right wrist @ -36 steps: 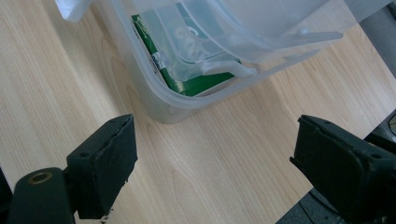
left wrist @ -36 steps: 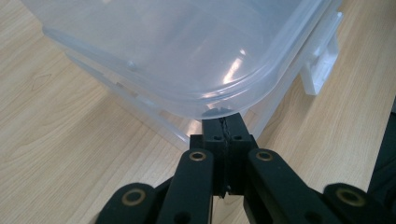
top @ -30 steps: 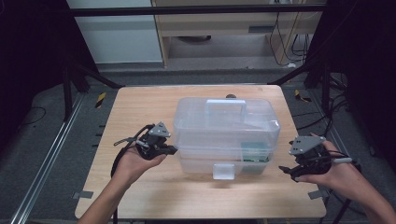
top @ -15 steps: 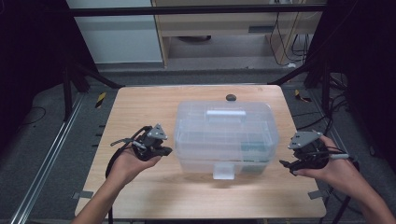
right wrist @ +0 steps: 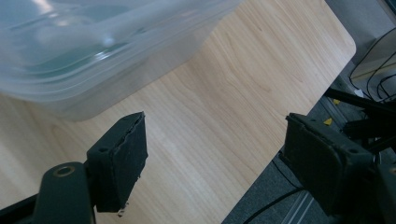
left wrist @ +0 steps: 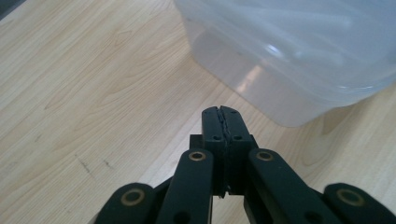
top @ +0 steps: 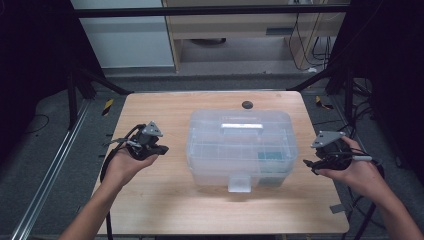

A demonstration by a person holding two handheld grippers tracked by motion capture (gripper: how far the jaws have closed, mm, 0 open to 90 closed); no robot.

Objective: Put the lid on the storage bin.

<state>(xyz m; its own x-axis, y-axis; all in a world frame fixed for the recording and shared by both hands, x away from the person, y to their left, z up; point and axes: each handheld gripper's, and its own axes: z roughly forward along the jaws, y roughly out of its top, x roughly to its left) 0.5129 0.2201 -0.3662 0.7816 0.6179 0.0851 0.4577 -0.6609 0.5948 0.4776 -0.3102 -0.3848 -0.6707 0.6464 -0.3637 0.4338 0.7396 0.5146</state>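
Note:
A translucent plastic storage box (top: 242, 147) with a lid handle (top: 242, 126) and a front latch (top: 239, 182) stands mid-table. My left gripper (top: 162, 149) hovers a short way off its left side, shut with nothing between the jaws; in the left gripper view (left wrist: 220, 112) the pads meet, and the box (left wrist: 289, 46) lies ahead. My right gripper (top: 307, 162) sits just off the box's right side, open. Its jaws have just been closing, with only bare table between them (right wrist: 215, 126). The box (right wrist: 93, 42) is at the upper left there.
The wooden table (top: 165, 115) has a small black round mark (top: 247, 105) behind the box. Something blue-green (top: 270, 156) shows faintly inside the box. The table's right edge, with floor and cables (right wrist: 364, 79) beyond it, is close to my right gripper.
My left gripper has drawn back to the left, away from the box. The box top now sits lower, uncovering the black mark behind it. My right gripper shifted slightly farther up the table.

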